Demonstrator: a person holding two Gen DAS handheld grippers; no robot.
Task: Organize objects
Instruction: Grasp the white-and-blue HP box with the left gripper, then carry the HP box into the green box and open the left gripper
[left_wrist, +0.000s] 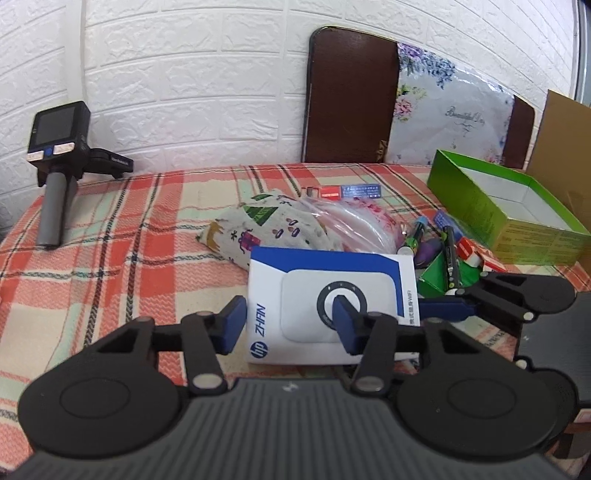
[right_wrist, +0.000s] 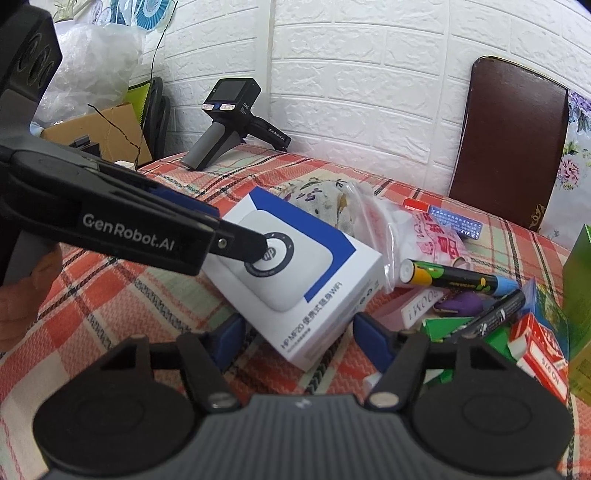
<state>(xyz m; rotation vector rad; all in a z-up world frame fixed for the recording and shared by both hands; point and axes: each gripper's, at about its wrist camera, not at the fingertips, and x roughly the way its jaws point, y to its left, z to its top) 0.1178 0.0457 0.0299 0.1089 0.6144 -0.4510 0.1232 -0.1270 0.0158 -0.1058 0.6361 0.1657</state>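
The left gripper (left_wrist: 291, 325) pinched one edge of the white box (left_wrist: 332, 291), its fingers narrowed on it, apparently firmly. The right gripper (right_wrist: 299, 338) stood apart, empty, with the box's near corner between its fingers. Held so shallowly, the box could have pivoted and slipped onto the markers (right_wrist: 461, 280) just right of it.

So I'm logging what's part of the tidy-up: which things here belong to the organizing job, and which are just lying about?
Part of the job:
- white and blue HP WiFi box, left gripper at it
- right gripper
- green open box
- markers
- printed cloth pouch
- red and white small box

Just lying about:
- spare handheld gripper unit
- brown chair back
- floral cushion
- cardboard
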